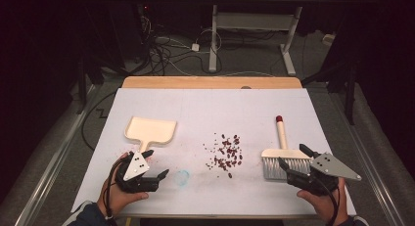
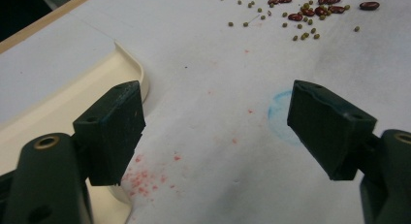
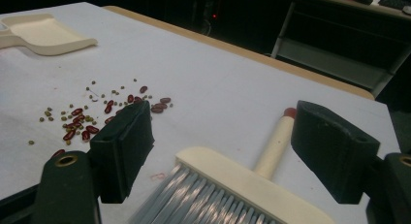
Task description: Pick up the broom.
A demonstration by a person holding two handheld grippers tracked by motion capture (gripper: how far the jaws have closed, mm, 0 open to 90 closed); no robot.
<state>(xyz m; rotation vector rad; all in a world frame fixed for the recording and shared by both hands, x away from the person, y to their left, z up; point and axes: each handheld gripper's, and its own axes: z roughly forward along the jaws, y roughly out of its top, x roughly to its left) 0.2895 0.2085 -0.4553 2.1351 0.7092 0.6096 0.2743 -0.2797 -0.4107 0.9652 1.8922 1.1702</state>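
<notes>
Dustpan empty, beans loose on surface.
Left gripper jaws open beside dustpan handle; right gripper jaws open over brush.

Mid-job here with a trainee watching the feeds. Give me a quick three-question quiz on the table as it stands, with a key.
1. True or false: the right gripper is clamped on the brush.
2. Multiple choice: the spilled beans lie (A) in the dustpan, (B) on the white sheet between dustpan and brush, (C) under the brush bristles.
3. Fill in: the left gripper, fingers apart, sits by the dustpan's ______.

Key:
1. False. In the right gripper view the fingers stand wide on either side of the brush head, not pressing on it.
2. B.
3. Handle; nothing is held.
</notes>
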